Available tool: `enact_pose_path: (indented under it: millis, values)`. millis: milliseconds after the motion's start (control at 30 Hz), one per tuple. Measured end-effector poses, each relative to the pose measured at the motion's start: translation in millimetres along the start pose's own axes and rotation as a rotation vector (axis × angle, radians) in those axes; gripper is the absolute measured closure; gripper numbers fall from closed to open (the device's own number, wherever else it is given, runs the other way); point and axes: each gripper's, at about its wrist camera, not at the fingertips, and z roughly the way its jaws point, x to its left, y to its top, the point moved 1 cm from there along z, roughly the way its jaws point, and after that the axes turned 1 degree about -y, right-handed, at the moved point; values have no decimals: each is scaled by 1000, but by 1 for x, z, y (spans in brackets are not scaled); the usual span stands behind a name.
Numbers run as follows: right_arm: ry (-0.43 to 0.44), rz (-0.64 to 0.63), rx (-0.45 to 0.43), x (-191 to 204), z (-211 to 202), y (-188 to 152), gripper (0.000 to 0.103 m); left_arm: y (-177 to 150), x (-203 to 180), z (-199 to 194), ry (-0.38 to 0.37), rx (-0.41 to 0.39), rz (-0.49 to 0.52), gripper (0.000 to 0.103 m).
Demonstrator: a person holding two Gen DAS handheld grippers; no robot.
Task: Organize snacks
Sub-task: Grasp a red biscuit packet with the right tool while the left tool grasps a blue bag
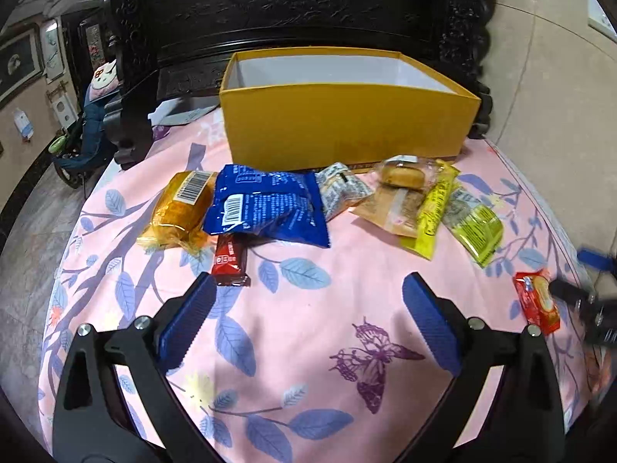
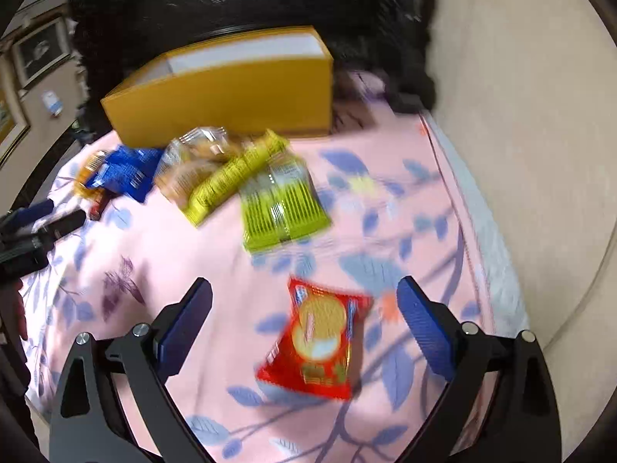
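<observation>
Both hand-held grippers stand open and empty. The right hand-held gripper (image 2: pixel 304 301) straddles the red biscuit packet (image 2: pixel 318 337), well short of the yellow box (image 2: pixel 231 96). The left hand-held gripper (image 1: pixel 308 297) hangs near the red bar (image 1: pixel 230 260). Risk: pads may slide off the slick, flat wrapper.
</observation>
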Motion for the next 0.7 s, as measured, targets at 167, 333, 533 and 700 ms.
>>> enact_pose_path:
  millis: [167,333,533,700]
  values:
    - [-39,47,54,-7,24,-23,6,2,6,7,26,-8,-17,4]
    - [-41,70,89,-9,37,-32,6,3,10,22,45,12,-19,4]
    - [-36,79,96,-11,42,-36,6,5,13,43,50,29,-25,4]
    - [-49,59,88,-9,41,-38,16,15,9,58,65,25,-3,4]
